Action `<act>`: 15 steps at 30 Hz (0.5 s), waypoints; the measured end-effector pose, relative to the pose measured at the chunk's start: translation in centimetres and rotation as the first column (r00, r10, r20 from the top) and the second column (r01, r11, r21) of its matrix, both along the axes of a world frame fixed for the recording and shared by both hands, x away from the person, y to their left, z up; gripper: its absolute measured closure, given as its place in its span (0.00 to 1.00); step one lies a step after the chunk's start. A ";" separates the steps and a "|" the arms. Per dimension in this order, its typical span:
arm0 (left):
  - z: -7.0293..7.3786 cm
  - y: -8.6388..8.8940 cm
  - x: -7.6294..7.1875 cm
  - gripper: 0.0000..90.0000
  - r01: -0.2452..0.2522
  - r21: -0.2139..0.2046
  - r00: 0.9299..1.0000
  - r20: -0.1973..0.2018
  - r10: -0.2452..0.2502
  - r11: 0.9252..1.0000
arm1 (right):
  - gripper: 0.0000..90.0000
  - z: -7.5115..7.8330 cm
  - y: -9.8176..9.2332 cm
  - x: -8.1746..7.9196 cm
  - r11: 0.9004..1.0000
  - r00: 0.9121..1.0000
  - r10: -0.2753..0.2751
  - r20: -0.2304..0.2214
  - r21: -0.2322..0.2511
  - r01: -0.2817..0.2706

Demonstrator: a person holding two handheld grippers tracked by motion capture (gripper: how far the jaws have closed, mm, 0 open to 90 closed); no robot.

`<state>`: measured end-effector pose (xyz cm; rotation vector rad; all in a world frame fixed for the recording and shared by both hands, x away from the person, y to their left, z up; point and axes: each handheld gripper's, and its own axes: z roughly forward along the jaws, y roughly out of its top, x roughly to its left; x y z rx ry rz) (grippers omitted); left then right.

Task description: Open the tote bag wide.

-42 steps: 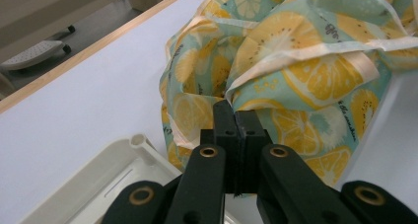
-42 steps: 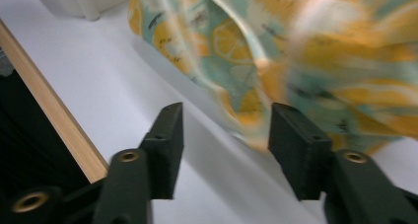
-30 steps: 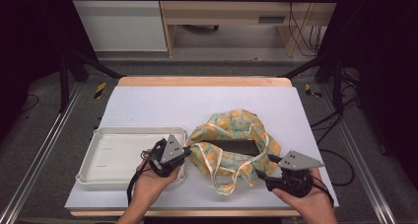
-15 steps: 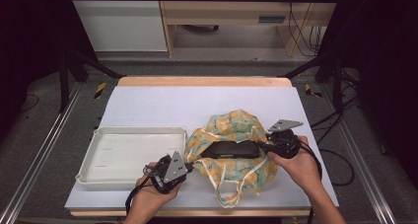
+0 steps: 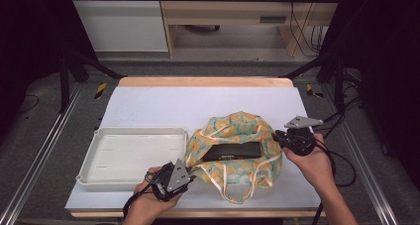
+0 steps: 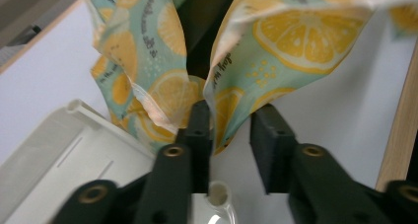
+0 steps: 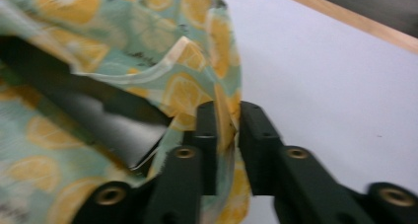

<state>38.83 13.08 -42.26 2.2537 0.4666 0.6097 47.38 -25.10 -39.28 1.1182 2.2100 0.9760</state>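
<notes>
Lemon-print fabric bag (image 5: 236,150) lies on the white table (image 5: 198,103), near the front edge, just right of the empty white tray (image 5: 130,158). The bag mouth is spread open facing up, and a flat black box (image 5: 233,151) lies inside it. The bag's handle loop (image 5: 236,193) trails toward the table's front edge.

Left gripper (image 5: 184,171) sits at the bag's left rim, beside the tray's near right corner. In the left gripper view (image 6: 230,128) its jaws have just been opening: there is a clear gap between them, the cloth edge hangs in that gap and lies against the left jaw, and the right jaw stands apart from the fabric. So the jaws are apart, not clamped.

Right gripper (image 5: 278,138) is at the bag's right rim. In the right gripper view (image 7: 226,123) its jaws have just eased slightly apart, yet a fold of the rim sits pinched in the narrow gap and both jaws look in contact with the cloth. That view is motion-blurred.
</notes>
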 end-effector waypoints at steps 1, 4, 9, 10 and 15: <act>0.0 0.0 0.0 0.66 0.000 0.000 1.000 0.000 0.000 1.000 | 0.78 0.0 0.0 0.0 1.000 1.000 0.000 0.000 0.000 0.000; 0.8 0.4 -0.2 0.56 -0.009 -0.035 1.000 0.008 0.009 0.999 | 0.59 0.6 0.4 -1.0 1.000 0.999 0.000 0.032 0.029 -0.001; 1.9 1.2 -0.5 0.50 -0.011 -0.079 1.000 0.011 0.012 0.997 | 0.50 1.5 1.1 -2.3 0.998 0.996 0.036 0.084 0.042 -0.040; 2.0 1.4 -0.5 0.50 -0.016 -0.085 1.000 0.007 0.016 0.996 | 0.50 1.7 1.5 -2.7 0.997 0.994 0.053 0.093 0.046 -0.058; 3.0 1.2 0.4 0.51 -0.042 -0.082 0.999 0.016 0.043 0.996 | 0.48 1.6 3.4 -3.9 0.991 0.987 0.129 0.097 0.032 -0.132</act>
